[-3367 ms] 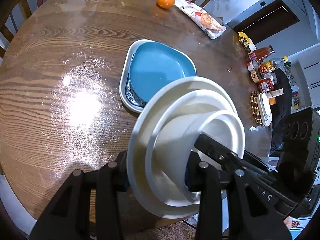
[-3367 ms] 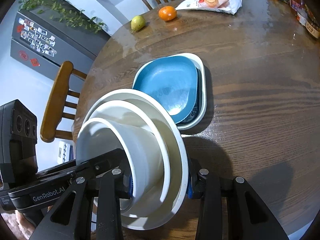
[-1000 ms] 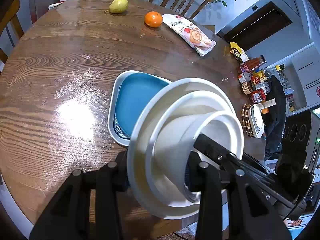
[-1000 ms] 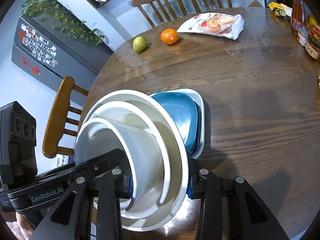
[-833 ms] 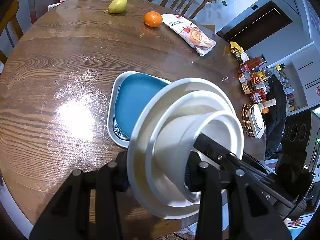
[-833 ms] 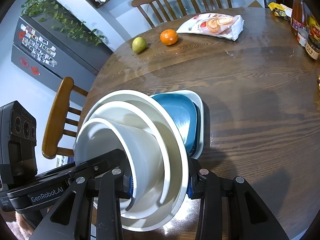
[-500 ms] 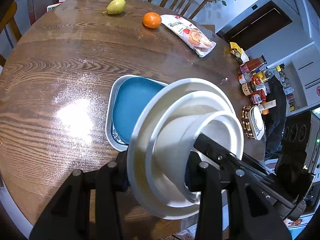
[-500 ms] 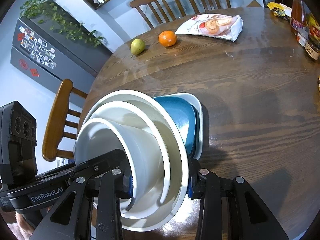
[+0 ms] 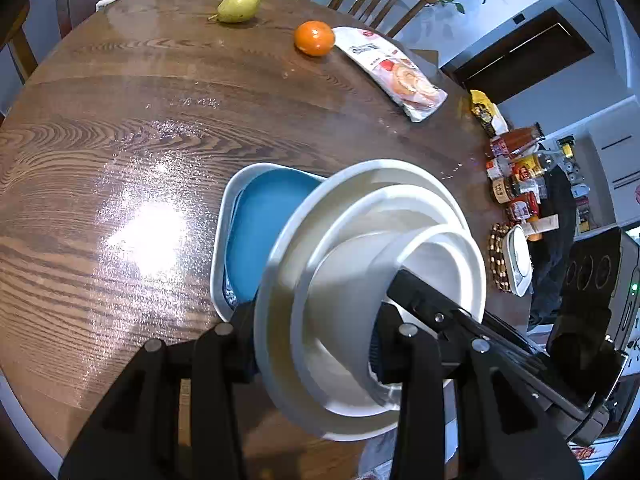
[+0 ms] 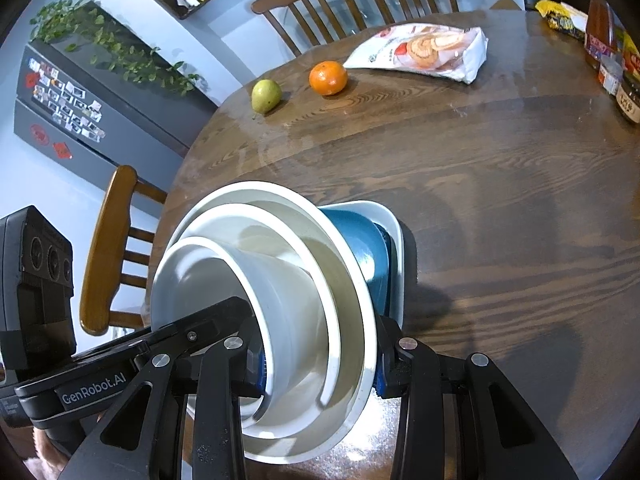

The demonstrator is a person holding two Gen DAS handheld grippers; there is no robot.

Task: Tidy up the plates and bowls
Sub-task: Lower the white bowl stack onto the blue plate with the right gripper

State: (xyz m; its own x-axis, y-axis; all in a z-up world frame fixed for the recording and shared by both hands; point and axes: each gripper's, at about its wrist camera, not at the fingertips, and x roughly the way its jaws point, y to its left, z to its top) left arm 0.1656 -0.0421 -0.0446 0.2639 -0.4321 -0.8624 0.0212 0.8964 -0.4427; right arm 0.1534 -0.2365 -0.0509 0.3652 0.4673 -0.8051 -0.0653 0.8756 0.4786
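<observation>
Your left gripper (image 9: 312, 344) and right gripper (image 10: 320, 354) each pinch opposite rims of the nested white bowls (image 9: 372, 280), carried tilted just above the blue plate (image 9: 256, 236). That plate sits in the white square dish (image 9: 224, 240) at mid-table, and since a second ago the bowls have slid further over it, covering more blue. Judging by that, you're lining up to set them down there. Out at 12 o'clock lie the pear (image 9: 238, 1), orange (image 9: 315, 38) and snack bag (image 9: 396, 76), well apart.
</observation>
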